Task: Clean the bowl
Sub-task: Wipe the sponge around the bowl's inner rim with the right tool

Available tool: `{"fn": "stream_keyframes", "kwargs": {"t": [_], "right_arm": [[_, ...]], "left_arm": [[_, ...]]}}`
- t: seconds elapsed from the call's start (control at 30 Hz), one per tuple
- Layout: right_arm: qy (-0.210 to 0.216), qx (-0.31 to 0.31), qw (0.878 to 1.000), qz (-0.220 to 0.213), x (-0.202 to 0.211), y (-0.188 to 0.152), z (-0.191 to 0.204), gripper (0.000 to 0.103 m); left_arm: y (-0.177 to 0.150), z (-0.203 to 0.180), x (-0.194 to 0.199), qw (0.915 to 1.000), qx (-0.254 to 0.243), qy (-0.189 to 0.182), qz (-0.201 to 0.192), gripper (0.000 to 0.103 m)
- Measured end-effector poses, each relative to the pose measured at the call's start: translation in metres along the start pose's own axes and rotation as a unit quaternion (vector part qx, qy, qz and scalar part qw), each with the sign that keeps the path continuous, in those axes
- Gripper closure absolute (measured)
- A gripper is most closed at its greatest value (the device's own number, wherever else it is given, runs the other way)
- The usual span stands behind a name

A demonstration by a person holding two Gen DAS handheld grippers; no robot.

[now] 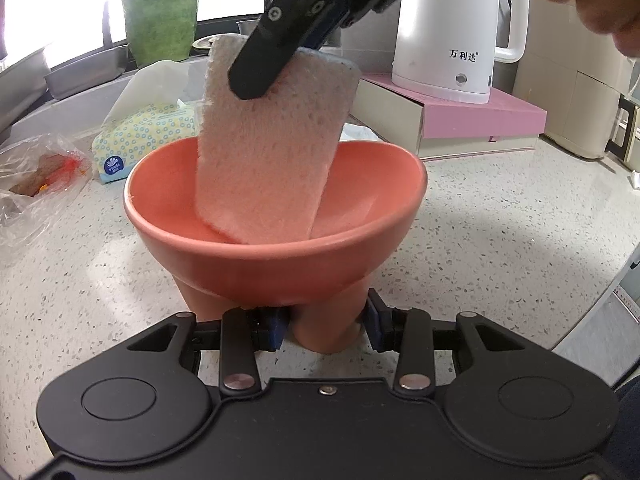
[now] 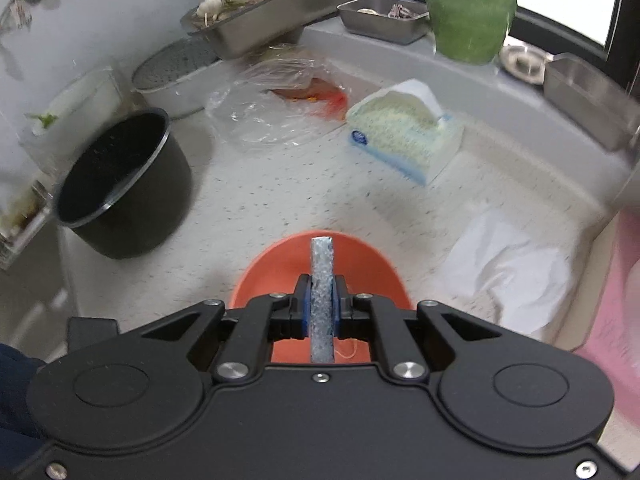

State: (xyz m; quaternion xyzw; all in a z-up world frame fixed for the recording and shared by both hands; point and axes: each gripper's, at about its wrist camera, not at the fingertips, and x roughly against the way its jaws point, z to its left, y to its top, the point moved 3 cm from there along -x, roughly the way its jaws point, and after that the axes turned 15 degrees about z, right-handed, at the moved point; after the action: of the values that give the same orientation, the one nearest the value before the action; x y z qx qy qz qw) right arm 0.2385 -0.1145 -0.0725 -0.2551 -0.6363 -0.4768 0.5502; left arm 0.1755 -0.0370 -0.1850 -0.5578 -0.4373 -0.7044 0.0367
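Hand-held gripper (image 1: 326,330) above speckled countertop (image 1: 500,240).

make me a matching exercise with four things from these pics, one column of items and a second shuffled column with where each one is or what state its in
Items:
1. sponge
2. bowl
3. tissue pack
4. kettle

Places or states:
A. standing on a pink box
B. lying on the speckled counter, a tissue sticking out of its top
C. clamped in the right gripper, lower end dipped into the bowl
D. held by one of its legs between the left gripper fingers

Pairs: 1-C, 2-D, 3-B, 4-A
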Motion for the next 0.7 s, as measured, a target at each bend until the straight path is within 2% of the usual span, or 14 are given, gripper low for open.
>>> {"fn": "stream_keyframes", "kwargs": {"t": [0.07,0.27,0.47,0.7], "right_arm": [[-0.038,0.030,0.999,0.006,0.000,-0.001,0.005,0.091],[-0.057,0.063,0.996,0.020,0.001,-0.002,0.013,0.091],[-0.040,0.033,0.998,0.025,-0.009,0.000,0.015,0.092],[-0.011,0.085,0.996,0.017,-0.003,-0.009,0.049,0.092]], "left_arm": [[0.000,0.000,0.000,1.0000,-0.001,0.000,0.000,0.065],[-0.001,-0.015,0.001,0.9999,0.014,0.009,0.000,0.065],[0.000,-0.016,0.000,0.9998,0.016,0.011,0.000,0.065],[0.001,-0.016,0.001,0.9998,0.017,0.010,-0.001,0.065]]}}
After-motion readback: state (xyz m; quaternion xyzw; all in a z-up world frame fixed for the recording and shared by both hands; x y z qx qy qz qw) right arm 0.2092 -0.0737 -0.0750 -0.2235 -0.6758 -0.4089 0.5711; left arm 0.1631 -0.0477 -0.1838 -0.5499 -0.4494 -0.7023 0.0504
